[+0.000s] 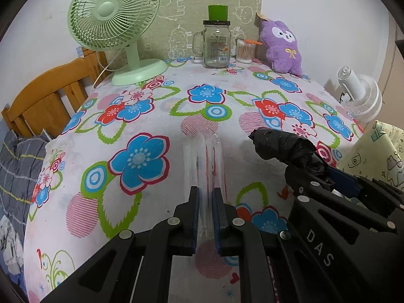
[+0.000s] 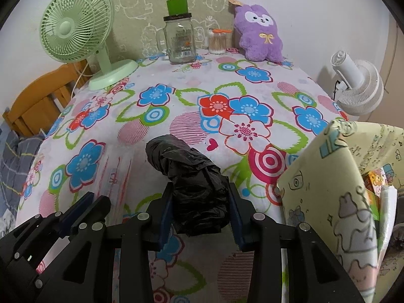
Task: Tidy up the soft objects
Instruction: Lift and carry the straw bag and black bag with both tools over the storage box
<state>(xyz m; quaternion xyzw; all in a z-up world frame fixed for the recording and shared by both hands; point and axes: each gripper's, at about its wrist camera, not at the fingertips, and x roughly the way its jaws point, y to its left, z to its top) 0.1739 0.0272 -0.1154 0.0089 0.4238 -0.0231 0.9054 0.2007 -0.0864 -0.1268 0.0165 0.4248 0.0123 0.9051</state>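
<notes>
My left gripper is shut on a clear plastic sheet that stands up from between its pads over the flowered tablecloth. My right gripper is shut on a black roll of plastic bags and holds it above the table; it also shows in the left wrist view, to the right of my left gripper. A purple plush toy leans against the wall at the table's far right. A pale yellow fabric storage box stands at the table's right edge.
A green desk fan stands at the far left. A glass mason jar with a green cup on it and a cotton swab box are at the back. A white fan sits off the right side. A wooden chair is at the left.
</notes>
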